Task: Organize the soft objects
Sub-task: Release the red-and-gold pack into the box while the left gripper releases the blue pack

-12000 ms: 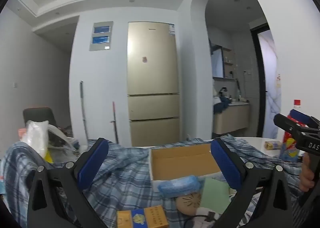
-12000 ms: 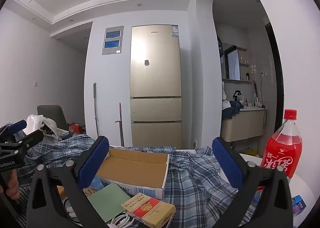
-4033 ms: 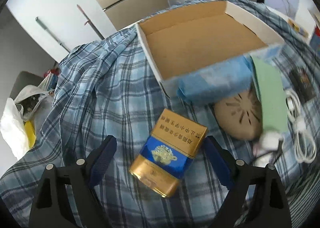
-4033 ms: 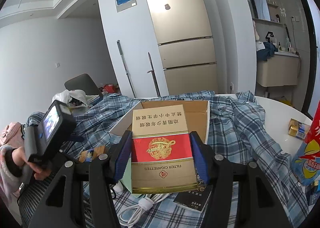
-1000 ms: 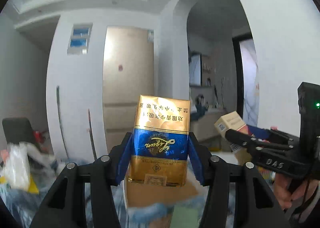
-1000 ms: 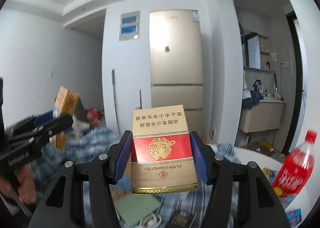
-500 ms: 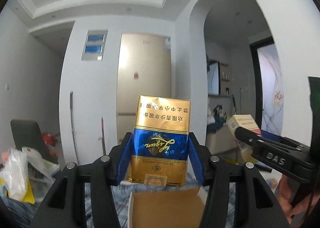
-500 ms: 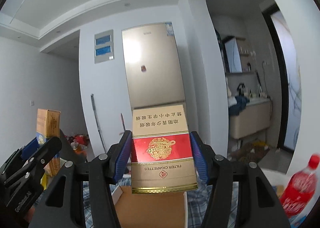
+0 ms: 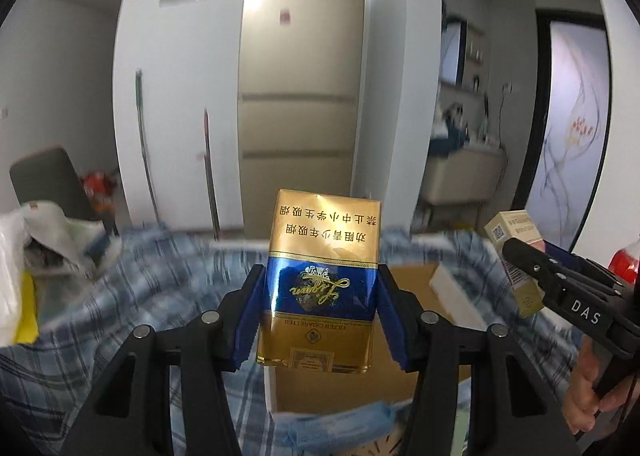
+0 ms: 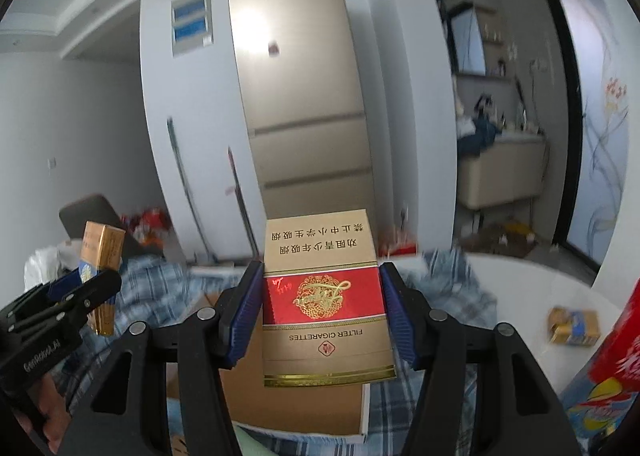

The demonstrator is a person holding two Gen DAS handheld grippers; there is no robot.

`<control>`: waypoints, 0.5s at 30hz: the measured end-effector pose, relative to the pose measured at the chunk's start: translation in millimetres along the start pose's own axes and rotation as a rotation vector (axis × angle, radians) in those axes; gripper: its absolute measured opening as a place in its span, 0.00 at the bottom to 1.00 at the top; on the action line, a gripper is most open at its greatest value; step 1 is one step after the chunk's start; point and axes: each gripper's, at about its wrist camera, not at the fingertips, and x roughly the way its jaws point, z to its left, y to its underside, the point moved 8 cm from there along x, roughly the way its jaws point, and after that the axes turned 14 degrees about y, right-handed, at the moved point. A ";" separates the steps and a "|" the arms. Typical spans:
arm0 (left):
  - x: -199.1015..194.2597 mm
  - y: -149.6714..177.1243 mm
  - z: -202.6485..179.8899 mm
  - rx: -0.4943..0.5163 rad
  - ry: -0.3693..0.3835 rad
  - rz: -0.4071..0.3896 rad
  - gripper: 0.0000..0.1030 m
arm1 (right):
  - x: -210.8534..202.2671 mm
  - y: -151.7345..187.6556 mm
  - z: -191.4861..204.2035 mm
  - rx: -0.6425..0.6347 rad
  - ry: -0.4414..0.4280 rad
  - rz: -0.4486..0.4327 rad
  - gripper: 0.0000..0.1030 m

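My left gripper [image 9: 320, 292] is shut on a gold and blue cigarette pack [image 9: 320, 280], held upright above the open cardboard box [image 9: 408, 372]. My right gripper [image 10: 322, 296] is shut on a red and tan cigarette pack [image 10: 326, 304], also held above the box [image 10: 288, 404]. Each gripper shows in the other's view: the right one at the right of the left wrist view [image 9: 560, 288], the left one at the left of the right wrist view [image 10: 60, 304]. The box lies on a blue plaid cloth [image 9: 160, 296].
A red soda bottle [image 10: 616, 360] stands at the right on the white table [image 10: 532, 296], near a small gold pack [image 10: 574, 326]. A blue pouch [image 9: 336, 424] and a green card [image 10: 248, 442] lie in front of the box. A white plastic bag [image 9: 24, 256] sits at the left.
Both grippers, each still holding its pack, have tilted down over the last second, so the box and cloth now show below them. Twelve seconds ago both were open and empty.
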 end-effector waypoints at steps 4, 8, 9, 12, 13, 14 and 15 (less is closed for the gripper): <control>9.6 12.9 1.6 -0.001 0.013 0.027 0.54 | 24.7 21.6 -5.2 0.037 -0.018 0.134 0.55; 21.0 17.7 4.0 -0.017 0.026 0.049 0.54 | 39.3 37.6 -4.8 0.013 -0.002 0.183 0.55; 24.8 20.2 5.6 -0.017 0.026 0.063 0.54 | 41.5 40.9 -4.3 0.009 -0.009 0.198 0.55; 36.7 30.1 7.9 -0.008 0.018 0.106 0.54 | 47.9 48.0 0.2 0.001 -0.034 0.244 0.55; 42.6 34.4 9.4 -0.011 0.018 0.128 0.54 | 49.7 48.7 1.9 -0.006 -0.036 0.252 0.55; 44.9 36.8 11.4 -0.016 0.018 0.138 0.54 | 50.4 50.5 3.3 -0.011 -0.036 0.258 0.55; 48.8 39.9 12.8 -0.025 0.014 0.150 0.54 | 52.5 52.8 4.9 -0.016 -0.036 0.266 0.55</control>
